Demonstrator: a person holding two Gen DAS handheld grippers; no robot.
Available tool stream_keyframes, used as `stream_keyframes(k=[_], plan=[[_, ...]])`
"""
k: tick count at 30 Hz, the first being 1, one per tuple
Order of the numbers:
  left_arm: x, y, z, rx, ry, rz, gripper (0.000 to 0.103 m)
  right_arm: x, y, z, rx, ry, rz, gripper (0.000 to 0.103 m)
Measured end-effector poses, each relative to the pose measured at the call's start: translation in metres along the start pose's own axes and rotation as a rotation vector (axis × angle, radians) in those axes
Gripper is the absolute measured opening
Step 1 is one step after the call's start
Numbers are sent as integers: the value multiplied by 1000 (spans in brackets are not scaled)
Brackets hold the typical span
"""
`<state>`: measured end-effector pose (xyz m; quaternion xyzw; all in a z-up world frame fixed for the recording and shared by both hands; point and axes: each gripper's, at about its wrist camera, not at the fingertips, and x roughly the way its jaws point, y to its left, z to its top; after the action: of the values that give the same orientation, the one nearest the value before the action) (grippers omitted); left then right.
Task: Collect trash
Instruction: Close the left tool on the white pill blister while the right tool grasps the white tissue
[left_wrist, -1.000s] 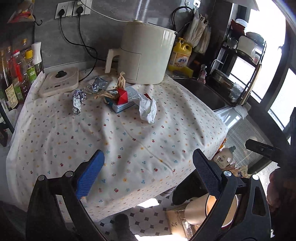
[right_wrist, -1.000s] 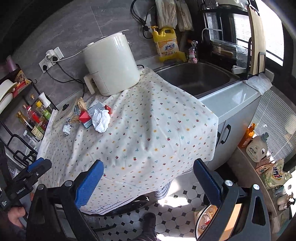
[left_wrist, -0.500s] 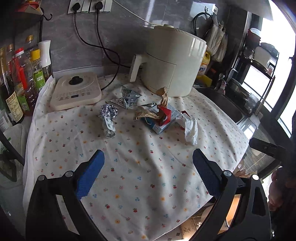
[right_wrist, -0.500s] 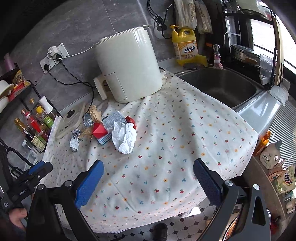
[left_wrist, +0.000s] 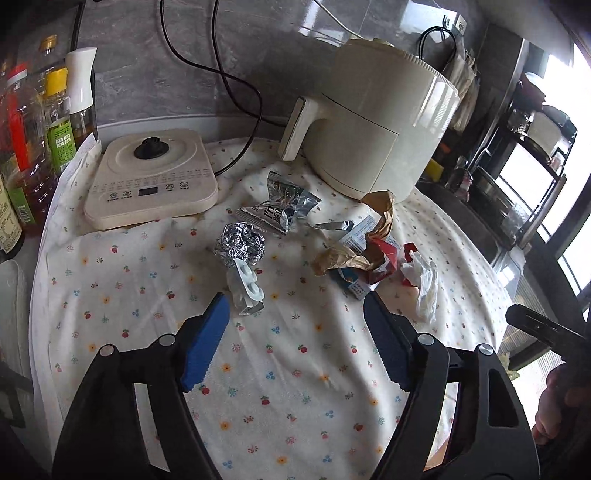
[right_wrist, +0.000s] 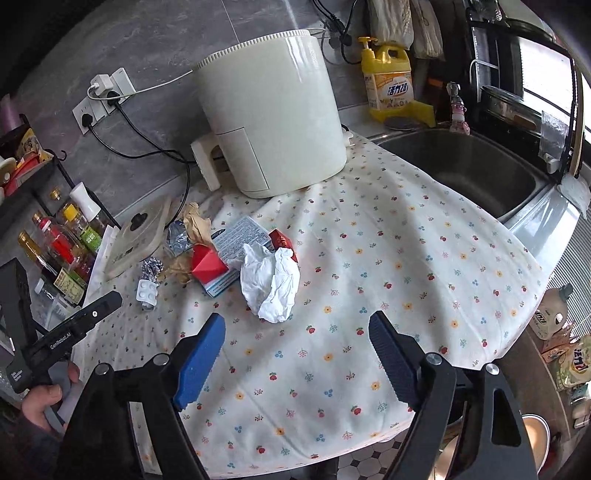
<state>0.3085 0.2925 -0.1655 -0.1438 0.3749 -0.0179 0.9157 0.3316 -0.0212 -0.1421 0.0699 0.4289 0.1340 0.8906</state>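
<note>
Both the left gripper (left_wrist: 295, 325) and right gripper (right_wrist: 297, 345) hover spread wide, grasping nothing. The trash sits mid-tablecloth (right_wrist: 388, 258): crumpled tissue (right_wrist: 271, 282), foil ball (left_wrist: 241, 244), blister pack (left_wrist: 248, 282), blue carton (right_wrist: 236, 242). The sink (right_wrist: 461, 166) looks bare.

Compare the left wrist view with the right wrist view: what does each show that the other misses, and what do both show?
Left wrist only: the induction cooker's control panel face-on.
Right wrist only: the sink, the yellow detergent bottle and the wall sockets.
Both: the trash pile on the floral cloth, including the foil ball, the blister pack and the crumpled tissue, beside the air fryer. Each view's own claw, left claw and right claw, is open and empty.
</note>
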Motion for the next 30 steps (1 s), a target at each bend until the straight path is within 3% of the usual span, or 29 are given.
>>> stream_keyframes(k=[4,9,11,12,16,24,27,29,30], plan=[[25,21,7,-51,48,13,57,3,7,3,-10,-2,-10,78],[55,33,11,-78,107,18,50,10,14,4,-33,16,-17,78],[67,33,10,-78,141,20,40,14,16,4,-41,29,-20,78],[71,34,8,-82,159,14,27,17,16,5,-42,36,-19,77],[66,29,6,-67,155,-15,26,32,20,10,-53,50,-17,77],[33,41,-3,-106,109,-3,26,78,30,18,-76,110,1,76],[23,50,-7,-131,99,16,26,98,34,15,-90,153,11,66],[16,53,-11,-135,97,32,26,111,35,10,-87,197,18,50],[14,53,-14,-132,97,39,26,116,34,7,-73,221,21,31]])
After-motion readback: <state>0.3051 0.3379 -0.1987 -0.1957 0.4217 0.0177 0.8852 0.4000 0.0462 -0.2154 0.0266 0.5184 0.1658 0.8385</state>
